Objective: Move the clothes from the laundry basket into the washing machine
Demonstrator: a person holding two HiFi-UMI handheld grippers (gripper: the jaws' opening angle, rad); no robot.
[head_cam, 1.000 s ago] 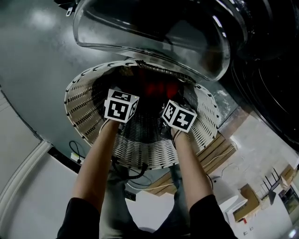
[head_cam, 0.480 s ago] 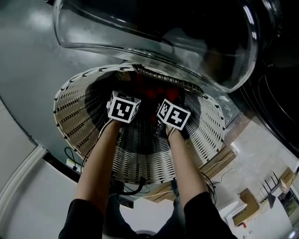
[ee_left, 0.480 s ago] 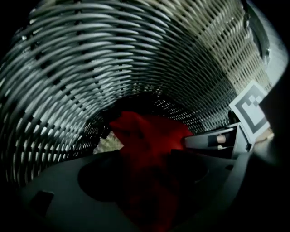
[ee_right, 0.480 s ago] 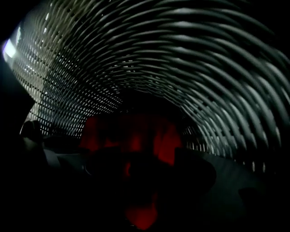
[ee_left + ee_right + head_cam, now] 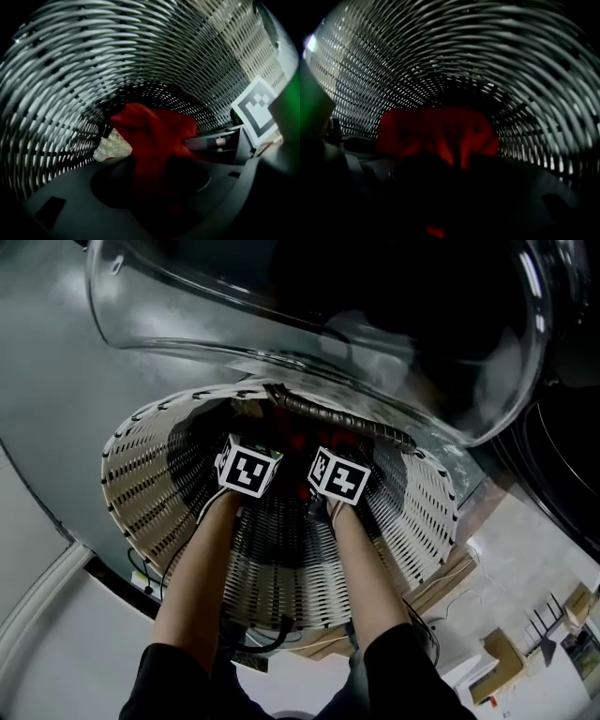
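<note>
We held the left gripper and the right gripper side by side, deep inside the white woven wicker laundry basket, our bare forearms reaching down over its near rim. The rumpled red fabric garment lay at the bottom of the basket, against its curved wall. In the left gripper view the red cloth ran down between the jaws, and they were closed onto it. Just beside it, to the left, a small pale patterned cloth showed on the basket floor. The right gripper's black-and-white marker cube stood near the red garment's right side.

The right gripper view was dark, but its jaws were pinched on the same garment, a narrow strip of red showing between them. Above the basket's far rim hung the clear domed glass door of the dark washing machine.
</note>
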